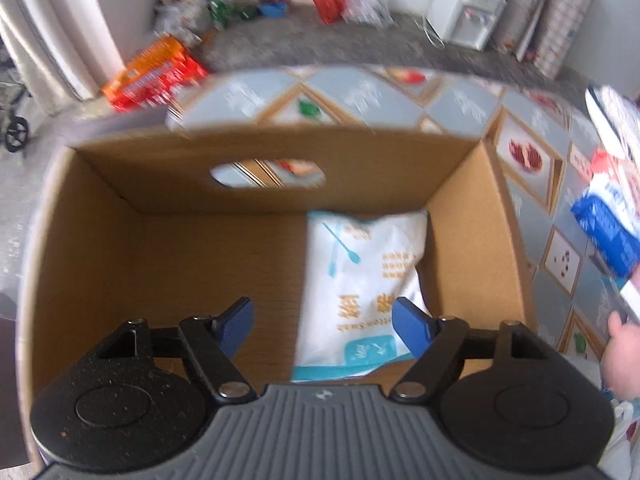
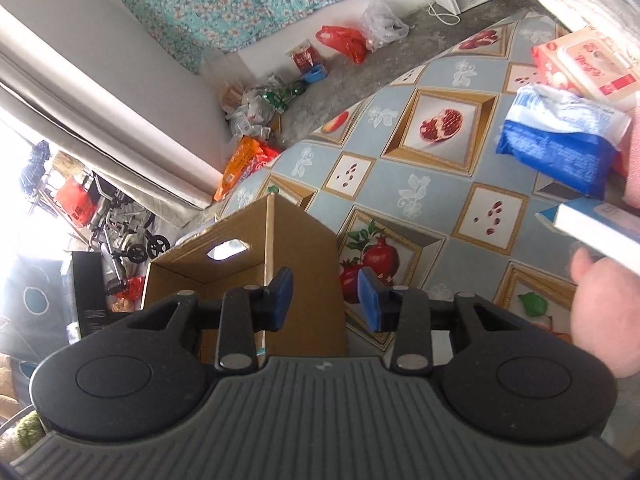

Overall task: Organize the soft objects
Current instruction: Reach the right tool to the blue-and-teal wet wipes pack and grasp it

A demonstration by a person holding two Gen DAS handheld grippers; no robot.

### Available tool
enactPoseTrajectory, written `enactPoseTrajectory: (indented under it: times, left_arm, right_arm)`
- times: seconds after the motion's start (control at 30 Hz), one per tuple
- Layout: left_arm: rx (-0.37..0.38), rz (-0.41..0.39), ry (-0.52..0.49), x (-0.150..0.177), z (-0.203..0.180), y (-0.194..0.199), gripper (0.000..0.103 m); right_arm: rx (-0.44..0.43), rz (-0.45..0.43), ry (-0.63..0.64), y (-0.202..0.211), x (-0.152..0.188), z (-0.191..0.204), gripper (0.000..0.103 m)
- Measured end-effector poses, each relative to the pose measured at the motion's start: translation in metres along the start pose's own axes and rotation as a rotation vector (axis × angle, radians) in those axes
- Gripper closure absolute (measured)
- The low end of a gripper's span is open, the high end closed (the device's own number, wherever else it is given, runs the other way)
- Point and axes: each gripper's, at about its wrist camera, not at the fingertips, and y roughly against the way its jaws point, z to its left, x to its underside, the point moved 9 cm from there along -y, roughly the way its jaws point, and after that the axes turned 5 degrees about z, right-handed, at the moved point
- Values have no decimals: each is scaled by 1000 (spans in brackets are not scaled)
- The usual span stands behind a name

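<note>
An open cardboard box (image 1: pixel 120 240) fills the left wrist view, seen from above. A white soft pack with teal print (image 1: pixel 360 280) lies flat on its floor against the right wall. My left gripper (image 1: pixel 324 326) hangs over the box, open, its pads clear of the pack. In the right wrist view my right gripper (image 2: pixel 325 302) is open and empty, just outside the box's right wall (image 2: pixel 304 264). On the table to the right lie a blue soft pack (image 2: pixel 560 148) and a pink wipes pack (image 2: pixel 584 68).
The box stands on a table with a pomegranate-patterned cloth (image 2: pixel 436 128). A person's hand (image 2: pixel 600 312) holds a white and blue flat item (image 2: pixel 600 228) at the right edge. Bags and an orange package (image 1: pixel 156 72) litter the floor beyond; a water dispenser (image 1: pixel 468 12) stands by the wall.
</note>
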Motion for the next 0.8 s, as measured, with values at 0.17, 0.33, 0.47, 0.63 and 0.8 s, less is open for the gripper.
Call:
enactPoseTrajectory:
  times: [0.17, 0.33, 0.47, 0.63, 0.8]
  left_arm:
    - [-45, -109, 58, -16, 3, 52, 25]
    - [-28, -161, 47, -41, -38, 89, 20]
    - [68, -149, 29, -56, -98, 91, 20]
    - [141, -67, 18, -64, -173, 56, 30]
    - [152, 23, -44, -54, -236, 4, 39]
  right_arm:
    - [-20, -30, -9, 13, -18, -22, 55]
    - [-7, -66, -19, 32, -53, -57, 54]
    - [60, -79, -19, 44, -91, -103, 53]
    - [141, -43, -11, 30, -137, -164, 53]
    - [170, 31, 45, -4, -169, -201, 55]
